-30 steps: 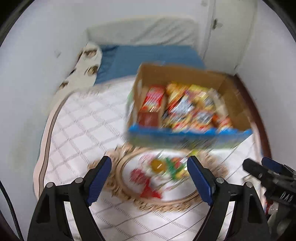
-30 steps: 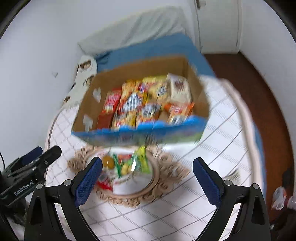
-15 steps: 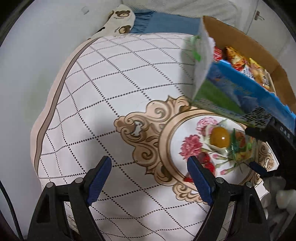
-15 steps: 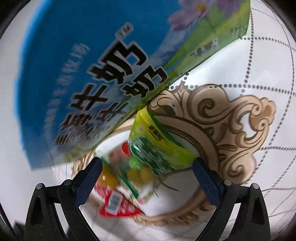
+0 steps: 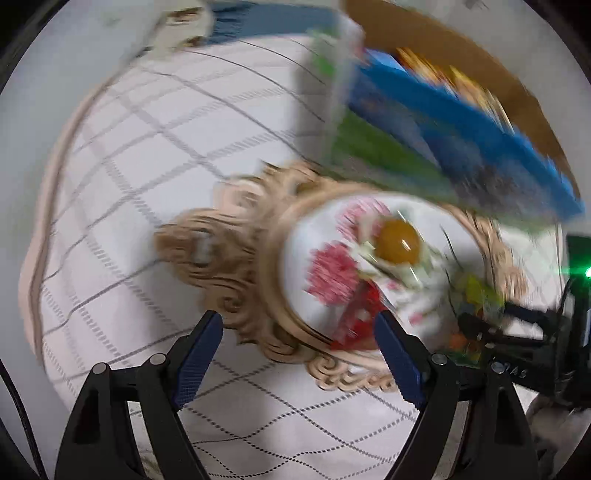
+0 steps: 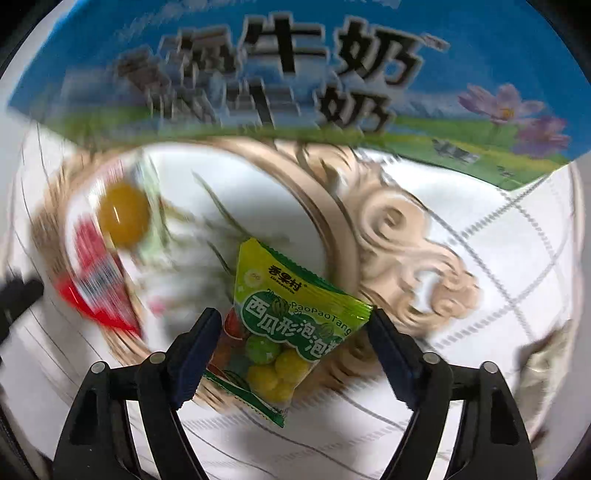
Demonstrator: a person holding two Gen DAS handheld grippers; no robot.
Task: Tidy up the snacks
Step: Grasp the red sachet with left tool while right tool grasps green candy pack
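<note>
A home bedroom: a quilted bedspread (image 5: pixel 155 155) and bear-print pillow (image 5: pixel 181 27) show.

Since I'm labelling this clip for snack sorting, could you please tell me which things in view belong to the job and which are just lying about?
Part of the job:
- green candy packet, between the open right gripper fingers
- orange jelly cup
- red packet
- snack box
- left gripper, open

Just lying about:
- patterned tablecloth
- blue bedding
</note>
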